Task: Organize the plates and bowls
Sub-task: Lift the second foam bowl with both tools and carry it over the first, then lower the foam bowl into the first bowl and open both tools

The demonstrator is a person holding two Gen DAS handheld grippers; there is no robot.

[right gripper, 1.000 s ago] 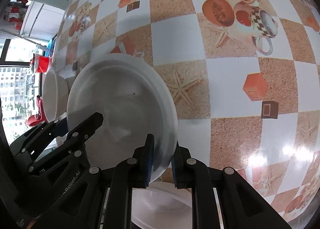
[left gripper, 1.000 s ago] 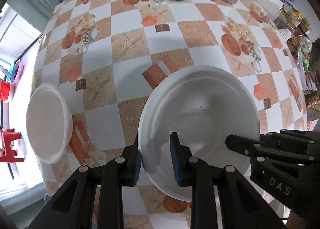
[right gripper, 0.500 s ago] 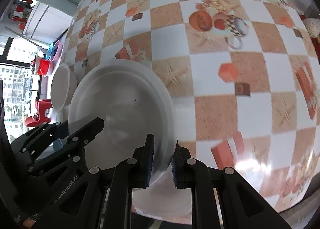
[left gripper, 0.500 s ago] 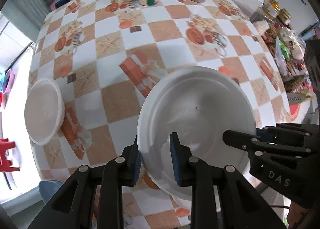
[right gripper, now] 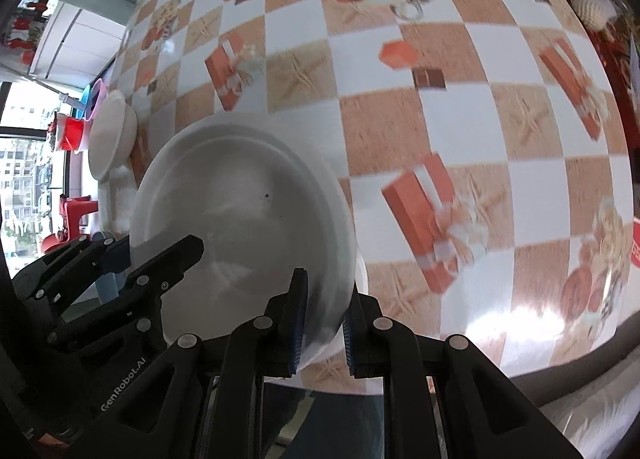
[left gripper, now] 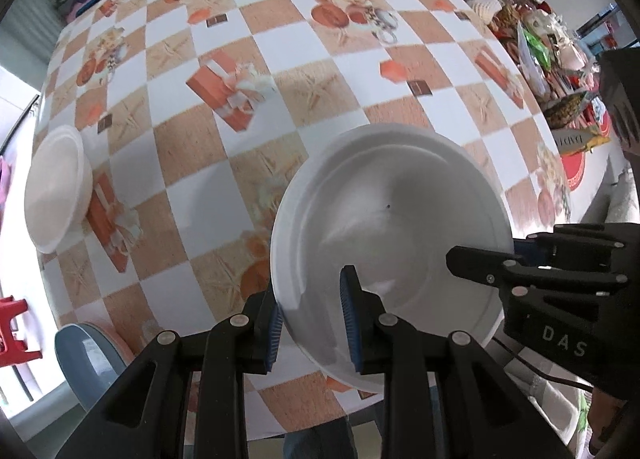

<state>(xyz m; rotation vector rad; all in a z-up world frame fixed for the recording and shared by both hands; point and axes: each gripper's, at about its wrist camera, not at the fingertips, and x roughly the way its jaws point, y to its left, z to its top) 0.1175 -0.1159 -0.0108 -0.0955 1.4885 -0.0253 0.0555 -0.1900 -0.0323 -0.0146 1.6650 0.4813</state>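
Both the left tool (left gripper: 312, 317) and the right tool (right gripper: 321, 322) clamped opposite rims of a deep white ceramic plate (left gripper: 394, 227), held above the checkered counter (left gripper: 280, 43); a second white bowl (left gripper: 54, 189) sat far left

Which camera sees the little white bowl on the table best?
The left wrist view: the small white bowl shows its whole round opening. In the right wrist view the bowl looks smaller, squeezed near the edge.
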